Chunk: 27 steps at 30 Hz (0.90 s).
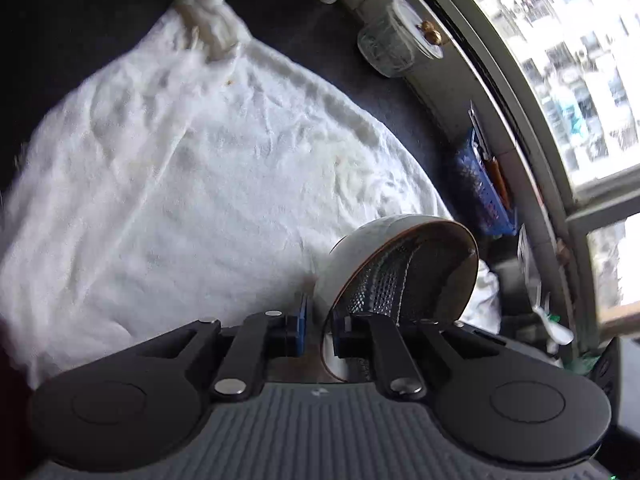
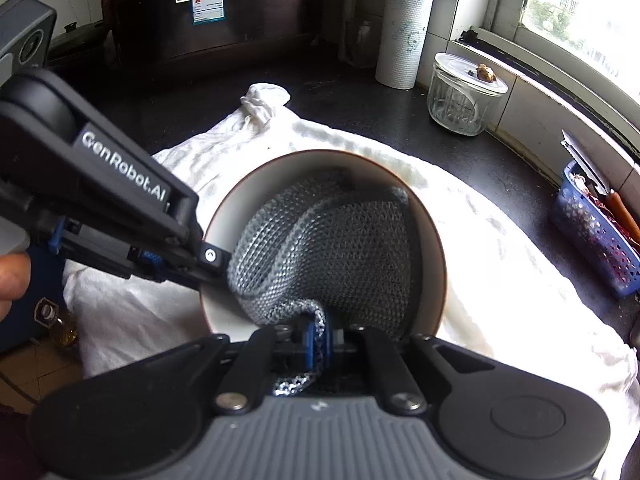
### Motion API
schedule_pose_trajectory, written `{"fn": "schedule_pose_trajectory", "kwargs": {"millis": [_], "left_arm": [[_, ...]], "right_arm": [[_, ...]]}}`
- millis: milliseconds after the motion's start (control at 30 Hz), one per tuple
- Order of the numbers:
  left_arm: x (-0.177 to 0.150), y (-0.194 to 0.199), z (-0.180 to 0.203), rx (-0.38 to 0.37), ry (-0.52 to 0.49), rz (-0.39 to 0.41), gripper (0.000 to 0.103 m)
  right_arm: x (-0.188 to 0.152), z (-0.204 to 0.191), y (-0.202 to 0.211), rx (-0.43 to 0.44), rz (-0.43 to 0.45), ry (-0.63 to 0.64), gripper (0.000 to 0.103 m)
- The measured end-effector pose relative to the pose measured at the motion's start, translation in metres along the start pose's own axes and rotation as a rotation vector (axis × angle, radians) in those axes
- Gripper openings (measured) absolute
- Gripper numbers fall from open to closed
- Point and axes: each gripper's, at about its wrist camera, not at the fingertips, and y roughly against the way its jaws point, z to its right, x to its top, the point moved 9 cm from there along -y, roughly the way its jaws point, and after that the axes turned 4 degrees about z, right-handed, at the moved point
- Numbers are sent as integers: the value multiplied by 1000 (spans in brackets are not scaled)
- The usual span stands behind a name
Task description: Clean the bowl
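A white bowl with a brown rim stands tilted on its side over a white towel. In the right wrist view the bowl opens toward the camera. A grey metal-mesh scouring cloth fills its inside, and my right gripper is shut on the cloth's lower fold. The mesh cloth also shows in the left wrist view. My left gripper straddles the bowl's rim, with a visible gap between the outer pad and the bowl wall. From the right wrist view the left gripper reaches in at the bowl's left rim.
The towel lies on a dark counter. At the back stand a lidded glass jar, a paper roll and a dark cooker. A blue basket sits by the window sill. A knotted white cloth lies at the towel's far end.
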Motion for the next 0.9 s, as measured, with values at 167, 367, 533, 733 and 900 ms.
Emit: {"fn": "schedule_pose_trajectory", "kwargs": {"millis": [167, 367, 533, 733, 900], "left_arm": [[19, 9, 36, 113, -423, 114, 26], [15, 1, 41, 60, -503, 64, 7], [1, 3, 24, 8, -338, 50, 7], [-4, -1, -8, -76, 48, 35, 9], [-21, -12, -28, -186, 368, -12, 10]], "right_arm": [[0, -2, -1, 0, -4, 21, 5], [-2, -1, -1, -3, -11, 23, 4], [-2, 6, 2, -28, -4, 5, 4], [-3, 5, 1, -22, -7, -7, 3], [-2, 1, 0, -8, -4, -5, 3]]}}
